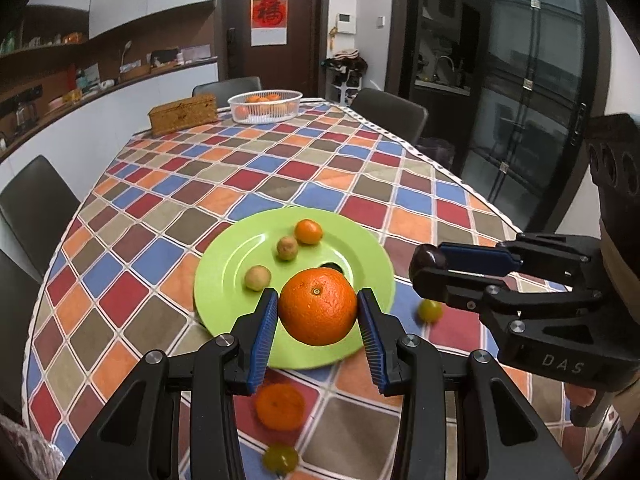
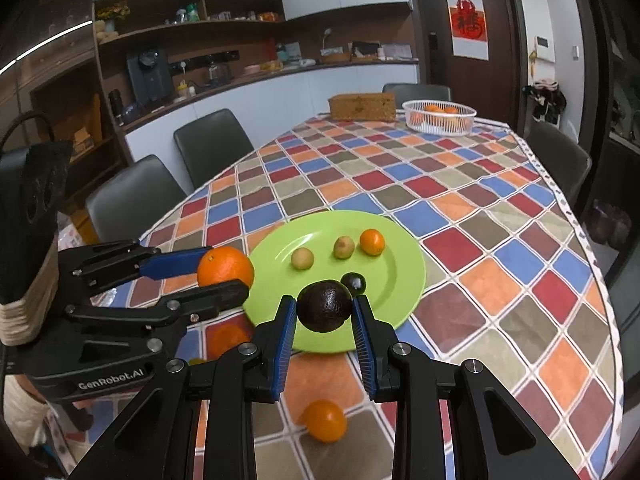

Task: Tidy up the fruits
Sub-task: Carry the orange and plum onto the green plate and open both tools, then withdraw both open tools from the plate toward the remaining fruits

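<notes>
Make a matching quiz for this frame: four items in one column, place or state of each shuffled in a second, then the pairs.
Items:
1. large orange
2. dark round fruit
3. white basket
4. small orange fruit

Places:
A. lying on the green plate
B. far end of the table, beside a brown box
C. held in the left gripper
D. held in the right gripper

Pairs: 1-C, 2-D, 3-B, 4-A
</notes>
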Tool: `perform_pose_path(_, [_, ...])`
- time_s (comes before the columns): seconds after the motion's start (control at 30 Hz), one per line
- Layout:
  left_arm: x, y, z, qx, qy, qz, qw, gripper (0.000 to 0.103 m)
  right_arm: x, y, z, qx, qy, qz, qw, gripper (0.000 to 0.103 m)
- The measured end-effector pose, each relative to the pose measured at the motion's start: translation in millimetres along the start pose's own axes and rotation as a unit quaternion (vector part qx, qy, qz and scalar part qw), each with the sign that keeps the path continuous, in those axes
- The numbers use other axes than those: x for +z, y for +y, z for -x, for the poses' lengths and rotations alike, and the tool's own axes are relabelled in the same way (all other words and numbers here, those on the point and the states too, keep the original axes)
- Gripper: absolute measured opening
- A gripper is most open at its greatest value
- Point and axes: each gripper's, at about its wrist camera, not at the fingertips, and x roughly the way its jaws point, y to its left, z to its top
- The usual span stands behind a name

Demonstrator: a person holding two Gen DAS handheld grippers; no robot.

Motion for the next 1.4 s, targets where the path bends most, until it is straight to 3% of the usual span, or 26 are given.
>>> perform_pose_path(0.5, [8,47,-71,-0.007,0.082,0.059,0.9949,0.040,16,-8,-74,0.000,0.069,-0.006,0.998,0.030])
perform_pose_path(0.87, [5,58,-98,0.002,0.109,0.064,0.9920,0.040,12,-12,-104,-0.002,0.104,-0.015,0.995,0.030])
perform_pose_path(1.0, [4,59,-98,0.010,0.109,0.065,0.9918,0.040,11,-13,-107,-0.006,0.107,-0.018,0.994,0.031])
perform_pose_path(1.1, [4,59,-90,0.022,0.097,0.063,0.9930,0.050,11,-14,-107,-0.013,0.109,-0.018,0.994,0.037])
perform_pose_path(1.4, [9,45,-41,0.056,0.054,0.042,0.9961,0.056,14,-8,-72,-0.024,0.069,-0.021,0.997,0.038])
